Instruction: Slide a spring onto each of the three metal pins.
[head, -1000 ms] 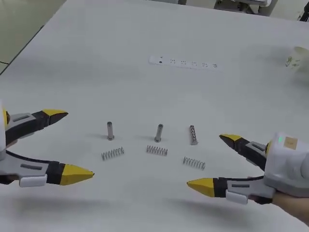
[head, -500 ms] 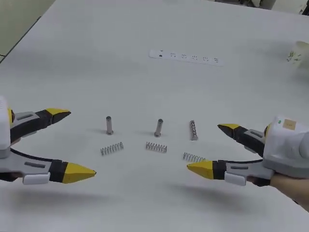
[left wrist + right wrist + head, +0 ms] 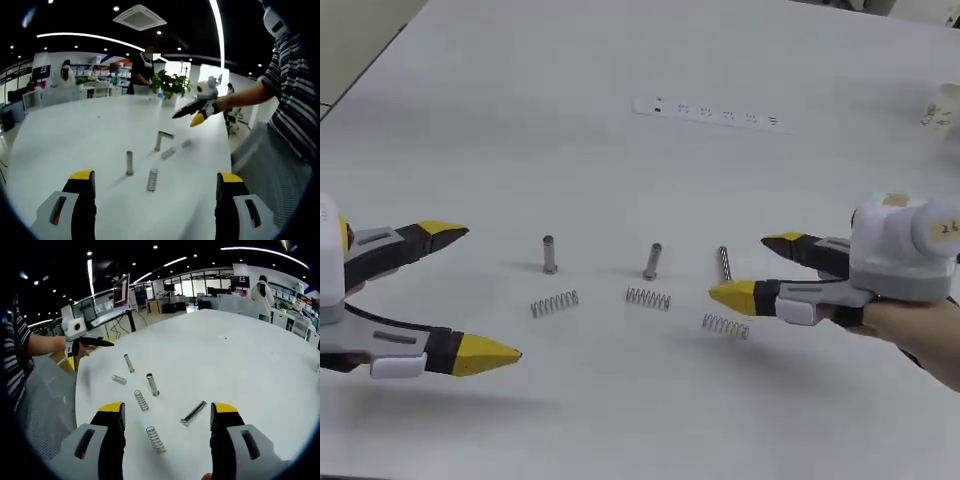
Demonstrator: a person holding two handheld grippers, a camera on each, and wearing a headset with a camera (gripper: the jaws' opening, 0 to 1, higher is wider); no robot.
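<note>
Three springs loose, zero gripped: risk sits at rt side

Both my jaw pairs are spread wide w/ nothing between them. Right gripper (image 3: 757,268) hangs mid-right of the head view. Its lower tip is just beside the rt pin (image 3: 724,264) and just above the rt spring (image 3: 725,326) in frame. In the right gripper view that pin looks to lie flat. Middle pin (image 3: 652,261) and left pin (image 3: 549,254) stand upright, each w/ a spring just below it in frame: middle spring (image 3: 647,297), left spring (image 3: 554,303). Left gripper (image 3: 470,292) sits lower left, well apart.

Risks, imo:
- A tip nudge rolls the flat pin or flicks a spring away.
- A hard pinch squashes coils.
- A bump topples an upright pin.
</note>
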